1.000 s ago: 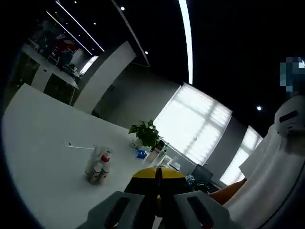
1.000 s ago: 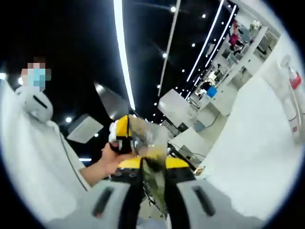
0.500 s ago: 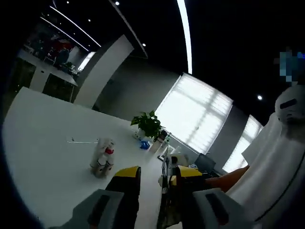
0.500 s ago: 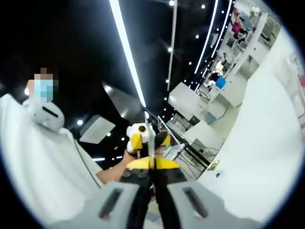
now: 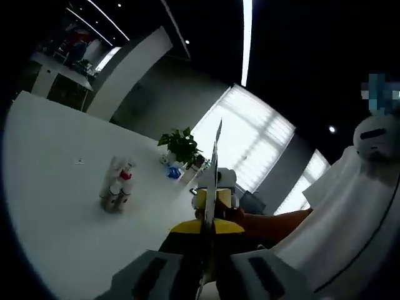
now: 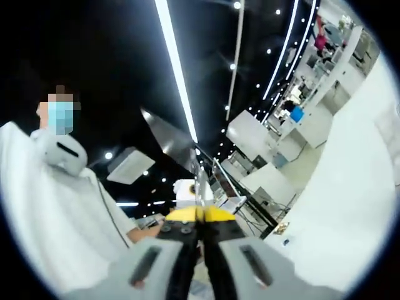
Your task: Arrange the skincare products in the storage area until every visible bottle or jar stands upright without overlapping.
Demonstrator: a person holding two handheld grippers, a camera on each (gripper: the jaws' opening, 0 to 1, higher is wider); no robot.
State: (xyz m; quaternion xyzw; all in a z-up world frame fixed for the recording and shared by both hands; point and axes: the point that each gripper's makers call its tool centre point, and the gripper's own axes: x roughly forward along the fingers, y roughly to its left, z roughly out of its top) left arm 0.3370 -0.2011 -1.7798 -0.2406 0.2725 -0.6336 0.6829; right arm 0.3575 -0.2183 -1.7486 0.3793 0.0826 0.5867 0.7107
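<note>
While both grippers hung raised above the white table (image 5: 44, 187), I saw the left gripper (image 5: 203, 275) with jaws together on a thin sheet (image 5: 215, 162) and the right gripper (image 6: 200, 250) closed, seemingly on the same sheet. The skincare bottles (image 5: 117, 187) clustered mid-table, well apart from either edge; I judged them light, slick plastic, best gripped around the body.
</note>
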